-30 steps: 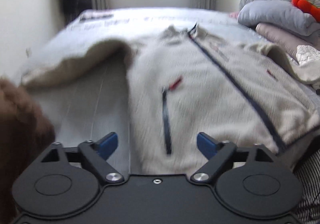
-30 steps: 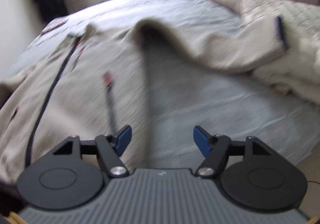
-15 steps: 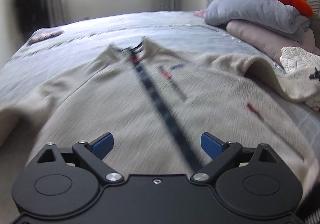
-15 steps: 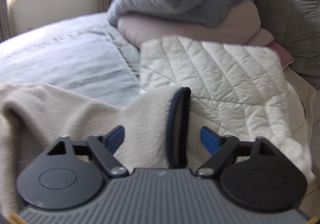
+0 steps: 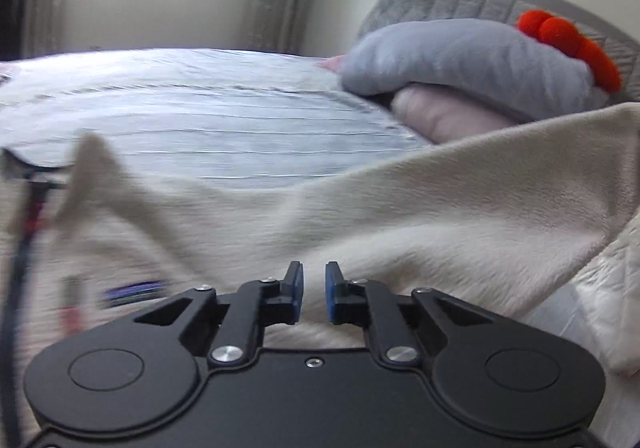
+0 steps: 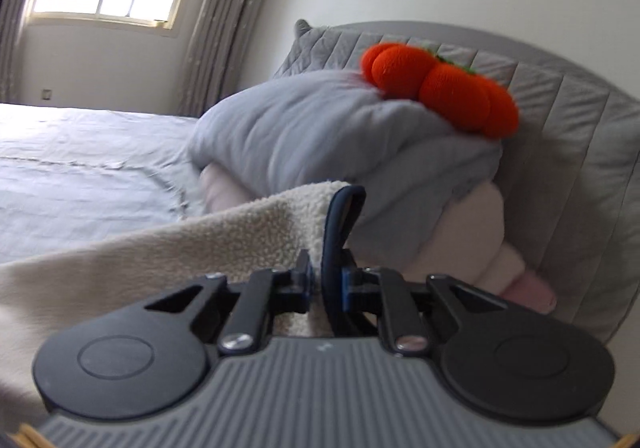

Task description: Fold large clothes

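Fleece jacket, cream with navy trim, lay spread across the bed, one sleeve lifted off it. The right gripper was clenched on that sleeve's navy cuff, which stood up between its fingers. The left gripper sat low over the fleece near the sleeve's root with its pads almost together; I couldn't tell whether it had pinched any cloth. To my eye the sleeve wanted carrying across the chest toward the zip, kept taut and low so it landed flat, with the left holding the shoulder line steady as the crease. Beyond, stacked pillows and an orange plush rested against the grey headboard.
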`<move>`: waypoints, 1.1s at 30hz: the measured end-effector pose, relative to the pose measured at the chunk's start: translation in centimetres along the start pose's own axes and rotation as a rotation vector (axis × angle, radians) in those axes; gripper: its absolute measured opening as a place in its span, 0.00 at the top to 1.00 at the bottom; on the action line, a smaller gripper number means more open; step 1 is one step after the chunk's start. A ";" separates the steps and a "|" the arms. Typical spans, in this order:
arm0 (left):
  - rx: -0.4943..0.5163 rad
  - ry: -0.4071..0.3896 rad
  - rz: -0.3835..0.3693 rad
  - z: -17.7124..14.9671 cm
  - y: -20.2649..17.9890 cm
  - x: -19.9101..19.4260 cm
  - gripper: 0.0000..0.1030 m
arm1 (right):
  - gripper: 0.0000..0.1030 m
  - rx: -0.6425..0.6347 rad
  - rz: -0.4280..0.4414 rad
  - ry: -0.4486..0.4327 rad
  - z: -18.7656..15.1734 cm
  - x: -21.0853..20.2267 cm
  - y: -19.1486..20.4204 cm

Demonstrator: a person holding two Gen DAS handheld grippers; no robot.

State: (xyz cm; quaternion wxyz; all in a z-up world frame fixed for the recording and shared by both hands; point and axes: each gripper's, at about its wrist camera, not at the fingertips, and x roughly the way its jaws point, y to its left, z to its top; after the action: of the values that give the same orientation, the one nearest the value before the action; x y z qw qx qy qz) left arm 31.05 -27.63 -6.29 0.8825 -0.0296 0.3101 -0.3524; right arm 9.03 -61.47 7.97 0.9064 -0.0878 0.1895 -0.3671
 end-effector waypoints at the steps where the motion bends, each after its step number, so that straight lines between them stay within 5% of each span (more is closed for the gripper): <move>1: -0.008 0.013 -0.044 0.0 -0.9 1.5 0.89 | 0.88 -0.022 -0.016 -0.004 0.2 0.9 0.3; 4: -0.029 0.099 -0.150 -1.3 -3.8 6.5 0.89 | 0.88 -0.065 -0.038 0.031 0.1 4.0 1.3; 11: -0.009 0.100 -0.158 -2.4 -6.2 8.9 0.88 | 0.84 -0.090 -0.154 0.193 -2.9 9.0 2.8; 12: -0.010 0.096 -0.160 -2.3 -6.1 8.4 0.87 | 0.76 -0.085 -0.146 0.187 -3.0 8.4 2.8; 13: -0.002 0.092 -0.155 -2.2 -6.1 7.7 0.86 | 0.58 -0.082 -0.127 0.178 -3.0 7.6 2.8; 15: 0.027 0.086 -0.130 -2.0 -6.4 5.7 0.66 | 0.37 -0.078 -0.089 0.146 -2.8 5.5 2.8; 18: 0.102 0.024 -0.083 -1.8 -6.0 0.9 0.34 | 0.35 -0.068 -0.001 0.160 -1.9 3.0 3.3; 22: 0.168 -0.025 0.007 -1.4 -3.0 -5.6 0.24 | 0.16 -0.008 0.181 0.171 -1.5 -1.5 5.8; 26: 0.185 -0.037 0.139 -2.5 2.5 -11.7 0.09 | 0.14 0.037 0.379 0.198 -2.1 -5.3 10.8; 33: 0.078 0.001 0.419 -6.5 13.9 -21.7 0.08 | 0.12 -0.021 0.628 0.264 -4.1 -11.7 22.6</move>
State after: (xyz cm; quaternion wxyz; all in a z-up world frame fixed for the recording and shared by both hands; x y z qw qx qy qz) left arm 23.62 -2.23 -3.91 0.9368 0.0700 0.2961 -0.1729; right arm 13.98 -37.21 0.68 0.9420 0.0138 0.3266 -0.0761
